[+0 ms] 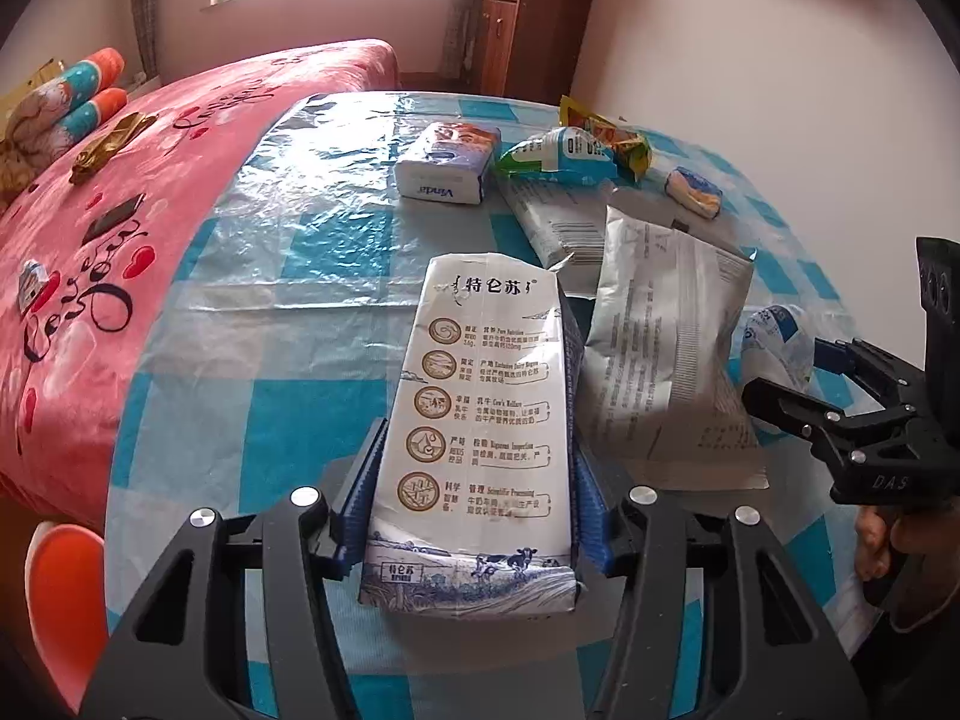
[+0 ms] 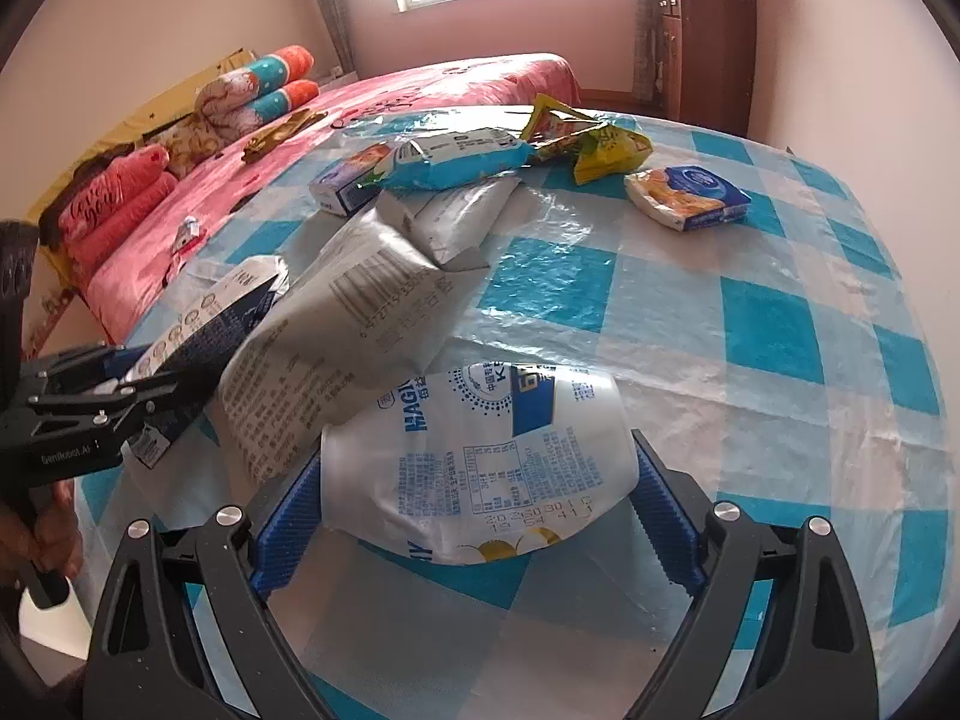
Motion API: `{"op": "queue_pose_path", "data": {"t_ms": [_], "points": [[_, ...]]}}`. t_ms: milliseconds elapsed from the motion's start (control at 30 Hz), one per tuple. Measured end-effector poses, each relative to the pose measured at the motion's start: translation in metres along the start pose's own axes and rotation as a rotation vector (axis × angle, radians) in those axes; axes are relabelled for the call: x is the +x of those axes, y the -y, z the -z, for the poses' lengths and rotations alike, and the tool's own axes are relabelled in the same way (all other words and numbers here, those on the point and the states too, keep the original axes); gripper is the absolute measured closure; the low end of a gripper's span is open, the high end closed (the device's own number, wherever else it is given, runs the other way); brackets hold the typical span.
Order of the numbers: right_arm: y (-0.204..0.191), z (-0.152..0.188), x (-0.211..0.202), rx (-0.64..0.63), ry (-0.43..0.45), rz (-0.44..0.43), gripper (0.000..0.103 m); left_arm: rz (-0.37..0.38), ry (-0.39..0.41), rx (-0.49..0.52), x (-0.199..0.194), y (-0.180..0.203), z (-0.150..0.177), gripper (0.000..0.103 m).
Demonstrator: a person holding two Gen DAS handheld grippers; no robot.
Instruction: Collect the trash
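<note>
My left gripper (image 1: 474, 468) is shut on a flattened white milk carton (image 1: 480, 420) with brown round icons, lying on the checked table. It also shows in the right wrist view (image 2: 198, 330). My right gripper (image 2: 480, 480) has its blue pads against both sides of a white plastic bag with blue print (image 2: 480, 456); in the left wrist view the bag (image 1: 774, 342) lies past the right gripper (image 1: 798, 396). A large grey foil packet (image 1: 666, 348) lies between them, also in the right wrist view (image 2: 360, 312).
A blue-and-white checked table (image 2: 750, 312) also holds a Vinda tissue pack (image 1: 447, 165), a blue snack bag (image 2: 456, 162), a yellow wrapper (image 2: 600, 144) and a small tissue pack (image 2: 690, 195). A pink bed (image 1: 120, 210) lies left; a wooden cabinet (image 2: 708, 36) behind.
</note>
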State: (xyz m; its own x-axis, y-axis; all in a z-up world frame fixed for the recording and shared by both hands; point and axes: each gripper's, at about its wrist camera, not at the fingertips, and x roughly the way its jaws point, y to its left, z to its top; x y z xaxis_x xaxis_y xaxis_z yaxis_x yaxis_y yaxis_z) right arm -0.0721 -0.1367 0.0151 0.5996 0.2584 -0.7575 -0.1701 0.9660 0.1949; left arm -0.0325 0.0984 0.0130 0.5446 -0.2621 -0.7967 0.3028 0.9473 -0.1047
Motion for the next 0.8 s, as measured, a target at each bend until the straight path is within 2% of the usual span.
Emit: {"op": "queue_pose_path", "data": {"t_ms": [467, 800], "points": [[0.005, 0.004, -0.007, 0.081, 0.017, -0.022, 0.012, 0.016, 0.05, -0.06, -0.019, -0.01, 0.017, 0.047], [-0.006, 0.008, -0.015, 0.057, 0.01, 0.035, 0.012, 0.026, 0.085, -0.09, -0.037, -0.022, 0.029, 0.047]]}}
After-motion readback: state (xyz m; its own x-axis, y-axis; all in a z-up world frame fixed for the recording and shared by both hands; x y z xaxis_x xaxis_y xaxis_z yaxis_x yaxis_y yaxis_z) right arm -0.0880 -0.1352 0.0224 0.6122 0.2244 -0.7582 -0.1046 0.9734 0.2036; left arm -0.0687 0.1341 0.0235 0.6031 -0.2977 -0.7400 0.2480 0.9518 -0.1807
